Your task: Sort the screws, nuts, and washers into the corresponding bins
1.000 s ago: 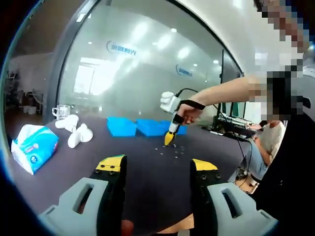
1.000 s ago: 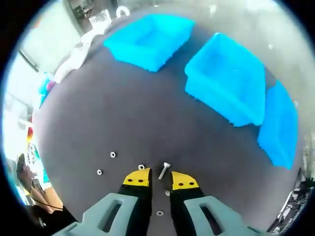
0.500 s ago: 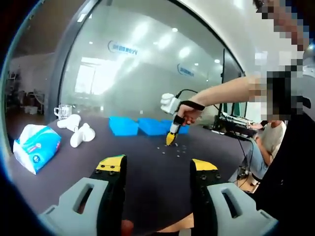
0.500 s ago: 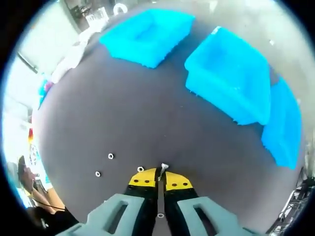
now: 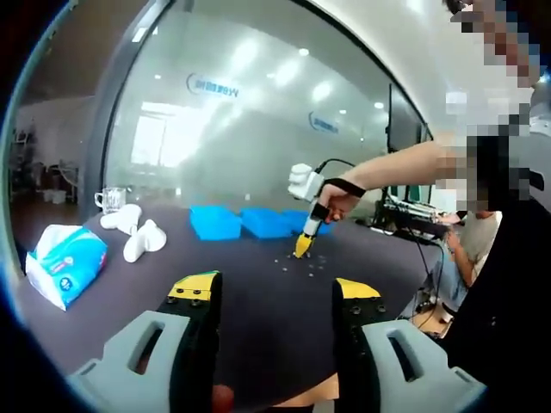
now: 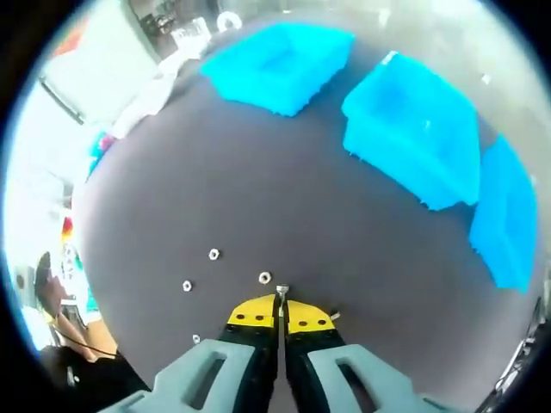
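So far the sorting looks barely begun. In the right gripper view the right gripper [image 6: 281, 315] has its jaws pressed together on a screw [image 6: 281, 292], whose head pokes out between the yellow tips at about 6 o'clock in the picture. Whether the screw is clear of the dark desk [image 6: 258, 189] I cannot tell.

Three blue bins wait ahead: the first bin [image 6: 280, 64] at 12 o'clock, the second bin [image 6: 417, 129] at 2 o'clock and the third bin [image 6: 504, 215] at 3 o'clock. What shows of their insides looks bare, though small parts could hide there.

Loose pieces lie near the tips: one nut [image 6: 264, 277] just beside them, another small ring [image 6: 213, 254] at 8 o'clock, and a third [image 6: 187, 286] and fourth [image 6: 196, 339] further that way.

In the left gripper view the left gripper [image 5: 274, 297] sits idle, jaws spread with nothing between them. Well ahead, the right gripper stands over the scattered hardware [image 5: 297, 261]. A tissue pack [image 5: 65, 262] lies at 9 o'clock.

By my reading, nearly all the sorting is left.
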Demonstrator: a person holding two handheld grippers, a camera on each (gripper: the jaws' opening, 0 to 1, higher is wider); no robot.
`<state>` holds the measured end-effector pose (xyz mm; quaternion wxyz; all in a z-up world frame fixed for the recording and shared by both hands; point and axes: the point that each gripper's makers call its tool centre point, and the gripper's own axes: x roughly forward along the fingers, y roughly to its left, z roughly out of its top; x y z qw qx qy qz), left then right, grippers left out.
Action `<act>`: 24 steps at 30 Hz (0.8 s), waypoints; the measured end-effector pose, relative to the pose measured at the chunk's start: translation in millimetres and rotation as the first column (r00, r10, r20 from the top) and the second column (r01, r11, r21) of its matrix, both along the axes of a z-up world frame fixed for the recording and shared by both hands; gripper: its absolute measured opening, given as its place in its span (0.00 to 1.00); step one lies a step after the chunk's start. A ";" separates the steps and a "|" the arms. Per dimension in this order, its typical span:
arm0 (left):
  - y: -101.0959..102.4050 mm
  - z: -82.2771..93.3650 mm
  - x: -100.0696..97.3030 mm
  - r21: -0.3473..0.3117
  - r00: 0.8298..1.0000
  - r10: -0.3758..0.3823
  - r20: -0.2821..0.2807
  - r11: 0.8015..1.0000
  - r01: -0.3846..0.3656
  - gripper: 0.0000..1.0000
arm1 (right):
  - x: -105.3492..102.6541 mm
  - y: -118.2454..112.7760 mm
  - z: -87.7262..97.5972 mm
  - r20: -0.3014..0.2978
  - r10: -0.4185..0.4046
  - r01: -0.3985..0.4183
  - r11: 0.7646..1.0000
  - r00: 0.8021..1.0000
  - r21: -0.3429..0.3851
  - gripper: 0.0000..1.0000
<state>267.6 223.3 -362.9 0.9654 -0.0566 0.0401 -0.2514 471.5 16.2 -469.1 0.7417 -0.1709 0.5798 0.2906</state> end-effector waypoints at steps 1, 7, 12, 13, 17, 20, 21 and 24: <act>-0.9 0.4 0.2 0.001 1.000 0.000 0.001 1.000 0.000 0.51 | -3.4 1.1 3.2 0.010 0.010 -0.010 1.000 1.000 0.021 0.00; -6.2 4.2 1.0 0.005 1.000 -0.008 0.006 1.000 0.008 0.51 | -9.3 2.7 23.3 0.092 -0.001 -0.014 0.987 0.996 0.163 0.00; -8.6 8.8 2.3 0.007 1.000 -0.009 0.013 1.000 0.009 0.51 | -9.5 -9.6 42.1 0.247 -0.063 -0.015 0.953 0.967 0.301 0.00; -9.3 9.7 2.6 0.007 1.000 -0.009 0.015 1.000 0.009 0.51 | -7.1 -13.3 47.4 0.286 -0.076 -0.023 0.945 0.955 0.326 0.00; -13.1 11.8 3.1 0.014 1.000 -0.014 0.017 1.000 0.014 0.51 | -16.5 -32.7 64.2 0.399 -0.151 -0.035 0.906 0.904 0.422 0.00; -16.8 13.6 3.7 0.019 1.000 -0.020 0.019 1.000 0.019 0.51 | -26.4 -50.7 75.8 0.515 -0.178 -0.067 0.904 0.838 0.422 0.00; -18.6 14.7 4.3 0.022 1.000 -0.023 0.020 1.000 0.022 0.51 | -29.9 -54.2 82.3 0.550 -0.206 -0.072 0.894 0.809 0.442 0.00; -20.5 17.4 5.2 0.032 0.999 -0.024 0.025 0.999 0.023 0.51 | -42.8 -69.8 99.6 0.622 -0.279 -0.078 0.872 0.731 0.483 0.00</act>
